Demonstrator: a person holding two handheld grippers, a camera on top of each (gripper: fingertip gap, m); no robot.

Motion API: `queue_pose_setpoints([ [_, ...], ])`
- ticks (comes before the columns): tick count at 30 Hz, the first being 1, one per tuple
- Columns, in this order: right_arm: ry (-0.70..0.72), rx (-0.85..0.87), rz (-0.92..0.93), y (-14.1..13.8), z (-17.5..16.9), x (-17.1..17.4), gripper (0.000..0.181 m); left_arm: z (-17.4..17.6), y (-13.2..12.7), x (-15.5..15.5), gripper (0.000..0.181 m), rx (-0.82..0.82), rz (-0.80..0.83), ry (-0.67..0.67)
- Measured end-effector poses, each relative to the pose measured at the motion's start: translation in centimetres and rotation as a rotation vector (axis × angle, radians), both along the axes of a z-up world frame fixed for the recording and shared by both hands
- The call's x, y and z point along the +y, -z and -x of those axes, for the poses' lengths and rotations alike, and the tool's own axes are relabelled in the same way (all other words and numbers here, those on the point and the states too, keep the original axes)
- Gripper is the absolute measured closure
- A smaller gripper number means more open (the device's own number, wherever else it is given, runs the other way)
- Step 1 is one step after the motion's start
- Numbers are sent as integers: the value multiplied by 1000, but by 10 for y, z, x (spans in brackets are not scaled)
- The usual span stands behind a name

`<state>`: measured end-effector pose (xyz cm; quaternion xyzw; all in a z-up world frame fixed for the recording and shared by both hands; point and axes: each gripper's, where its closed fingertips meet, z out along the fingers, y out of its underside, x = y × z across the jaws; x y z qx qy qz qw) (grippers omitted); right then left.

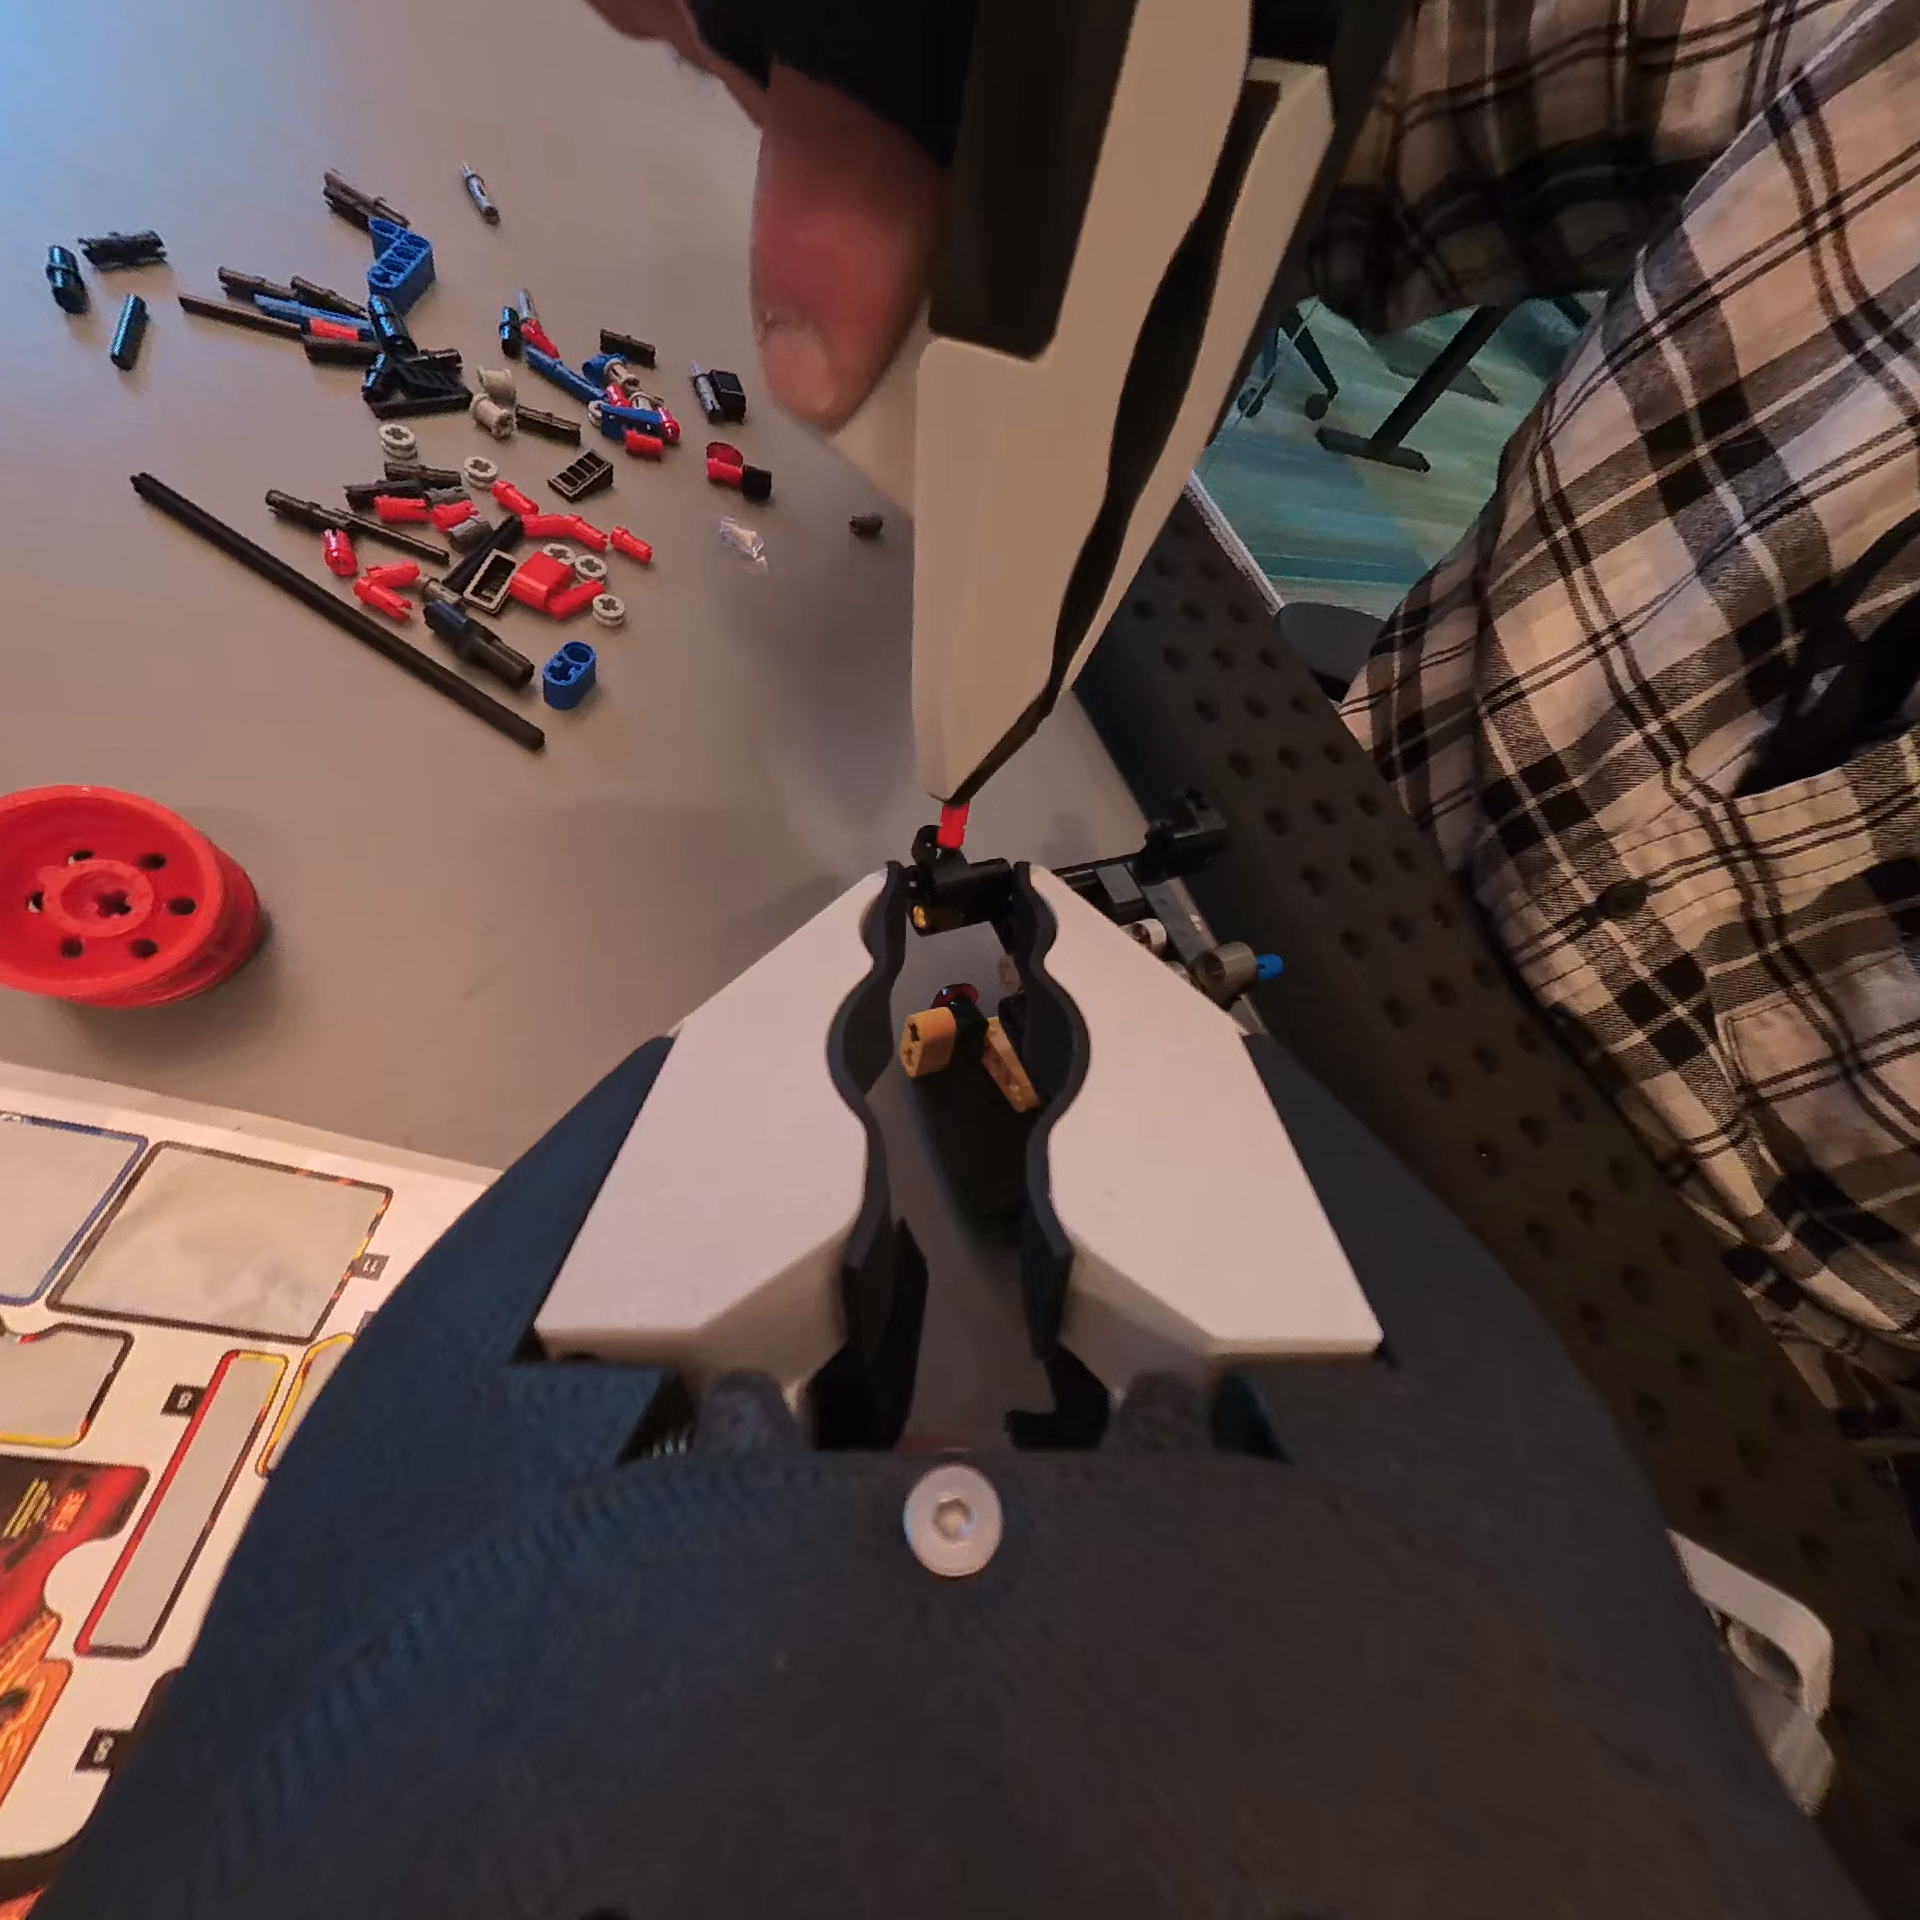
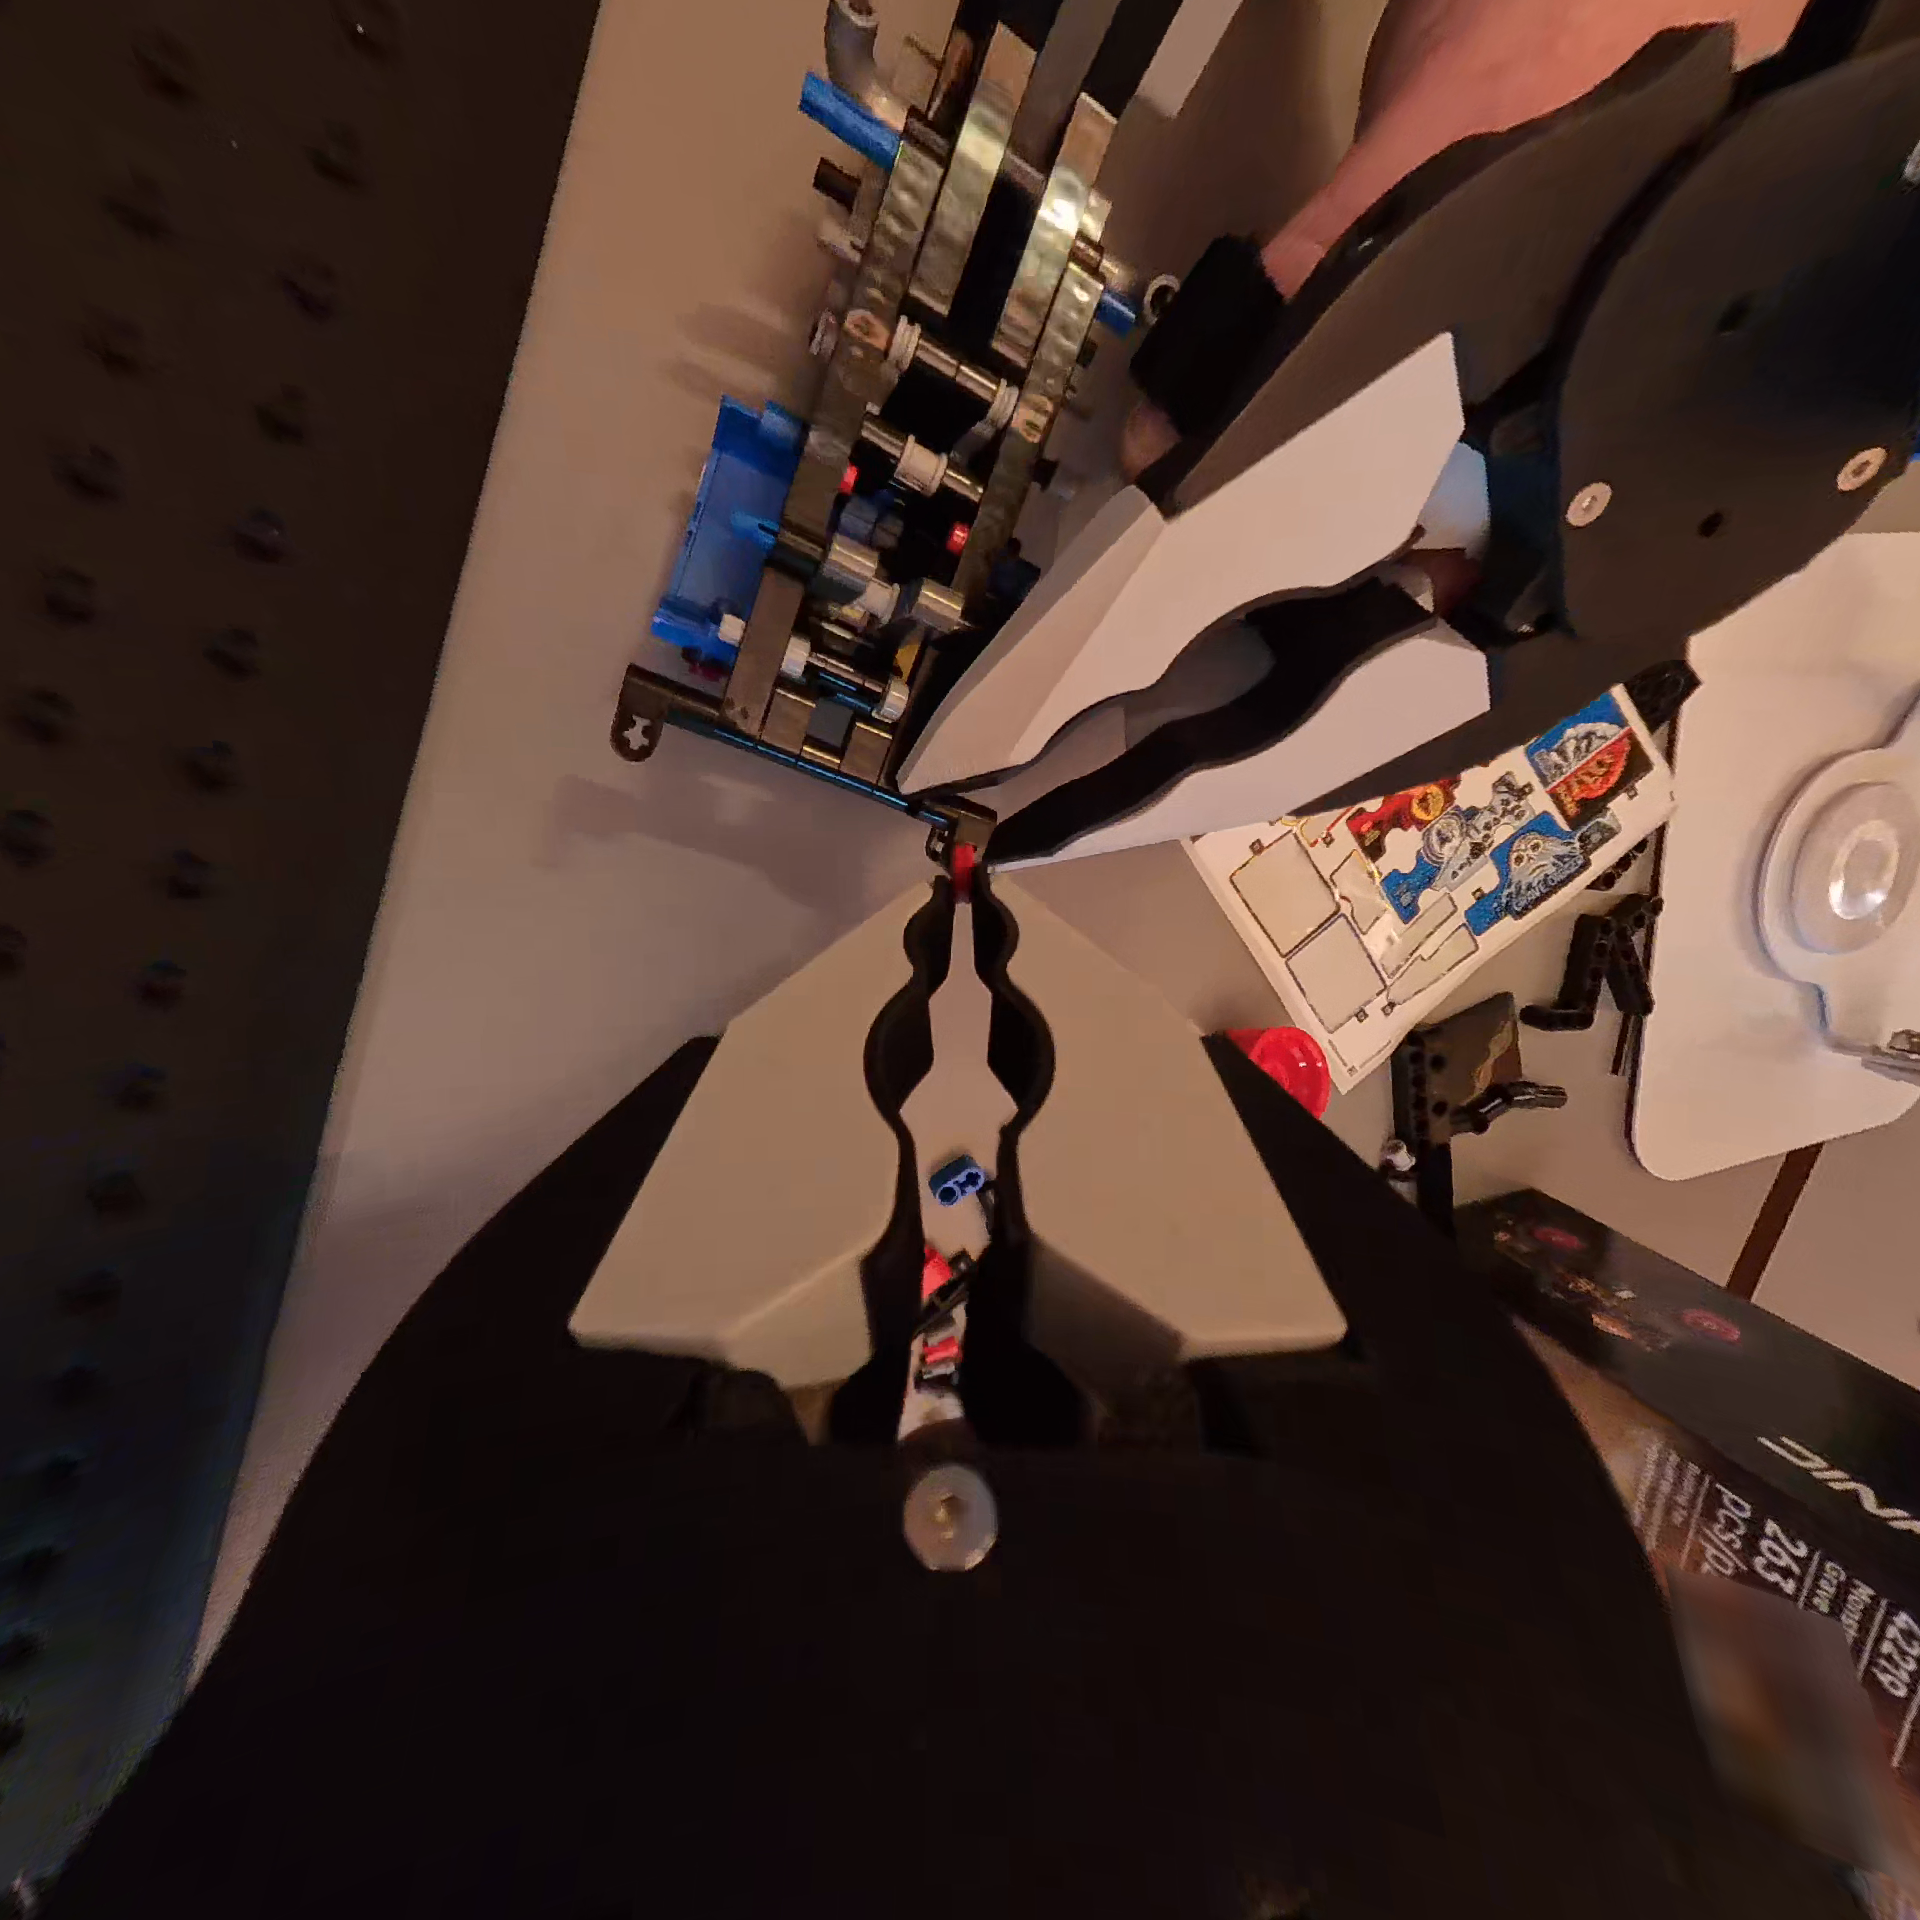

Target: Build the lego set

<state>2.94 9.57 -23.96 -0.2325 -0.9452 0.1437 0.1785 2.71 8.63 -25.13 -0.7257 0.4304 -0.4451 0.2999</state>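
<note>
At fingertips, left gripper: pinched on black connector of the lego frame.
Right gripper: clamped on red pin, pin tip touching the connector.
Beyond: loose parts, red wheel spread on table.

1. A grey worktop is lying under warm, dim light.
2. A black perforated panel is running along its edge.
3. Teal patterned floor is showing beyond, with dark furniture legs standing on it.
</note>
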Motion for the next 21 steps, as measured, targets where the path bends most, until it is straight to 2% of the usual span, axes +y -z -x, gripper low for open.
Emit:
queue_pose_setpoints([
  [6,-3,-62,-82,1,1,6,180,0,0,0,164,5,-17,-12],
  [21,-309,-17,-310,1,-10,-7,180,-8,0,-6,165,0,-45,53],
])
